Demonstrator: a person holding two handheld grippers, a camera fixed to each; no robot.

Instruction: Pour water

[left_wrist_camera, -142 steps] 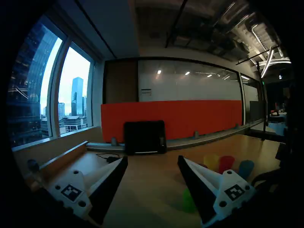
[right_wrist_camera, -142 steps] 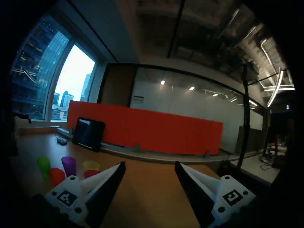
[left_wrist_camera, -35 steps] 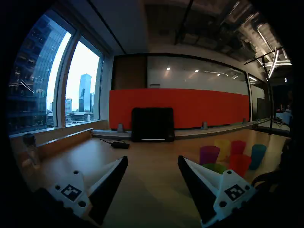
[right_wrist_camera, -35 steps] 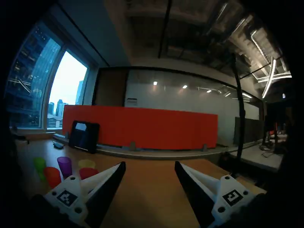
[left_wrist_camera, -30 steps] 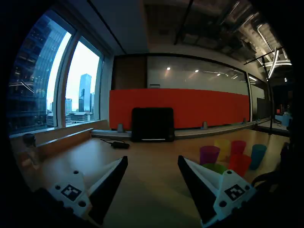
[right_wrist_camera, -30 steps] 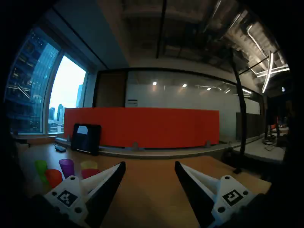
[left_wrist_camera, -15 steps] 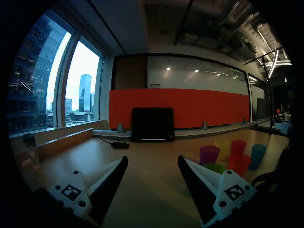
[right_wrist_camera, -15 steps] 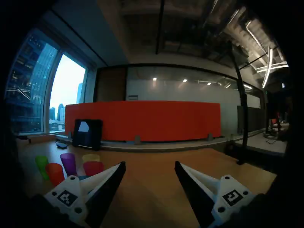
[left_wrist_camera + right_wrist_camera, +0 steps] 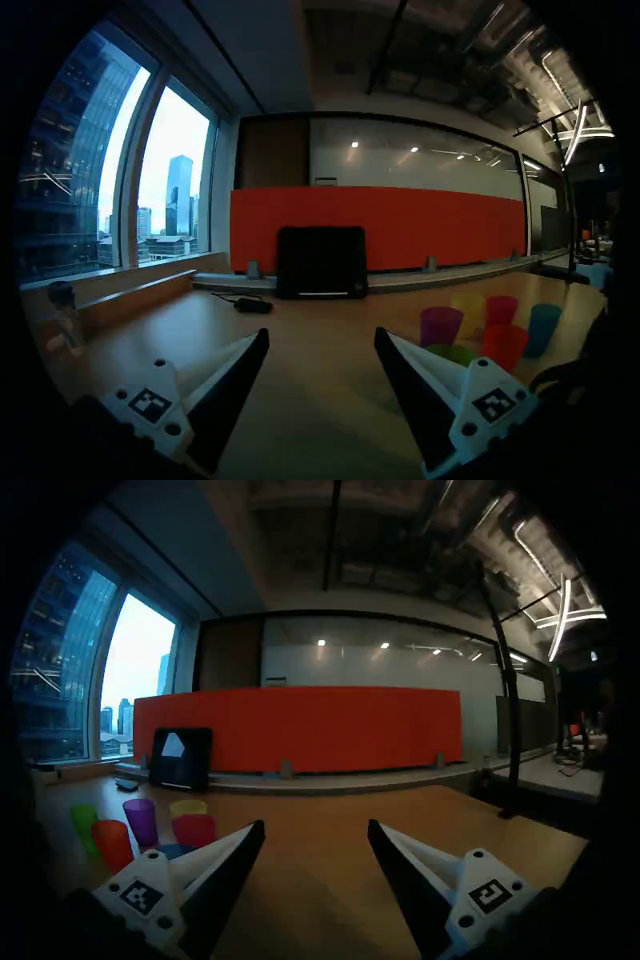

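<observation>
A pale wooden tabletop (image 9: 320, 384) fills the lower half of both views. Behind it runs a long orange partition panel (image 9: 448, 228), with a black flat screen (image 9: 322, 262) propped at its foot.

The left gripper (image 9: 321, 331) and the right gripper (image 9: 315, 824) each hang over bare wood with their white fingers spread wide and nothing between them.

The cluster of coloured translucent plastic cups (image 9: 504, 342) stands at the lower right of the left gripper view and at the lower left of the right gripper view (image 9: 142, 820).

A small clear bottle with a dark cap (image 9: 62, 316) sits at the far left edge of the left gripper view. Its contents cannot be made out.

The cups are packed close together and look light. A finger reaching for one would likely knock its neighbours over. A thin cup wall could also buckle or slip under a hard squeeze, spilling the water.
</observation>
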